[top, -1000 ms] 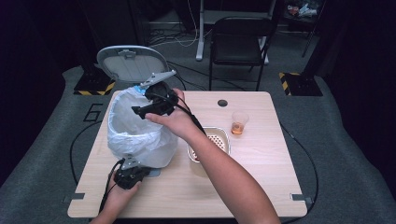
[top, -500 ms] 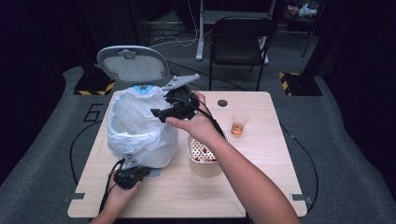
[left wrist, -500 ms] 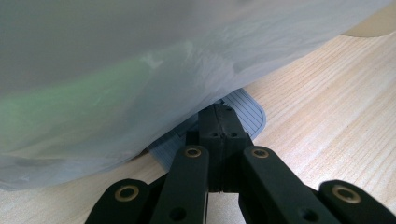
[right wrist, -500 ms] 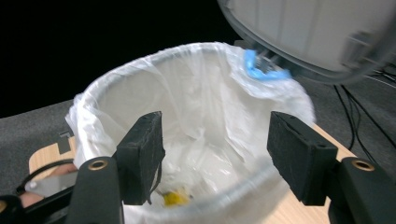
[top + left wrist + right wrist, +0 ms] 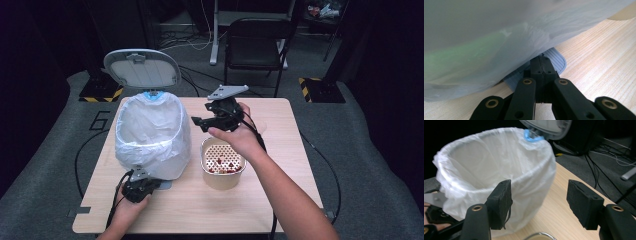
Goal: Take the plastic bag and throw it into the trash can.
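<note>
A pedal bin lined with a white bag stands on the left of the table, its grey lid raised. My left gripper is shut, its joined tips resting on the bin's ribbed grey pedal under the overhanging bag. My right gripper hovers just right of the bin, above a tan container. That container holds a perforated insert with red bits. The right jaws stand open with nothing between them, pointing at the bin.
The wooden table has bare room along its right side and front edge. A black chair and floor cables lie beyond the far edge. Cables trail from both grippers off the table.
My right gripper has moved to the right, from over the bin's mouth to beside it above the container. The left gripper and the raised lid have not moved.
</note>
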`<control>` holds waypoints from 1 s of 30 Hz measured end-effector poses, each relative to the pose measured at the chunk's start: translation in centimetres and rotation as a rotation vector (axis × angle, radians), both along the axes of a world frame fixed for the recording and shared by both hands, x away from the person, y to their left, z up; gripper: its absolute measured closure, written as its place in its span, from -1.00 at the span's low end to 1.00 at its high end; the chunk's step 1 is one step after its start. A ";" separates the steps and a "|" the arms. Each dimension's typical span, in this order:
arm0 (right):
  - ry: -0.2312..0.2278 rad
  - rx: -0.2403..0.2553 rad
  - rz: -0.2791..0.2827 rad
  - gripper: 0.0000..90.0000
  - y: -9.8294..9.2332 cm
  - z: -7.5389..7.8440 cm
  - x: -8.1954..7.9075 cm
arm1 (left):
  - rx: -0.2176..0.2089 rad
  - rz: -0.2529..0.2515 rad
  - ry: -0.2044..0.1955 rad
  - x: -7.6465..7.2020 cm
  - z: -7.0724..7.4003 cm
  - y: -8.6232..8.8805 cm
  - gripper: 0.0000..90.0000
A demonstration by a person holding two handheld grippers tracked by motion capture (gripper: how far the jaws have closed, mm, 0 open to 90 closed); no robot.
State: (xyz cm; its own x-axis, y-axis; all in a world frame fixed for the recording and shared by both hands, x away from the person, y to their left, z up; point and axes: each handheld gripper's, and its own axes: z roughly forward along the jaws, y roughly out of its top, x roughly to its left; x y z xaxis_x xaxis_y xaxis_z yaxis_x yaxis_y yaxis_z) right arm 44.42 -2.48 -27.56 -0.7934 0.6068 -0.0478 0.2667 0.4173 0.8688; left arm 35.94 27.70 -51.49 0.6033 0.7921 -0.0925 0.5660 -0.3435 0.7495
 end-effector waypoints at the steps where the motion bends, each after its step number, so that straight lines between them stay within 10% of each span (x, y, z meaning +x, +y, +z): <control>1: 0.007 0.006 -0.013 -0.20 -0.4 -0.1 0.0 | 0.008 0.002 -0.003 0.0 0.0 0.0 1.00; 30: 0.050 0.013 -0.260 -0.35 -11.5 -6.2 1.2 | -0.005 0.009 -0.001 -0.1 0.0 0.0 1.00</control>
State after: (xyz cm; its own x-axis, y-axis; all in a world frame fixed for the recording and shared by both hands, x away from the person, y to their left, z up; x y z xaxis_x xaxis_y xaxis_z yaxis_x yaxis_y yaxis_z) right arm 45.59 -14.03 -33.76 -0.6117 0.7911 -0.0032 0.4062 0.3175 0.8568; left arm 35.85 27.68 -51.53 0.5965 0.7969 -0.0958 0.5681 -0.3348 0.7518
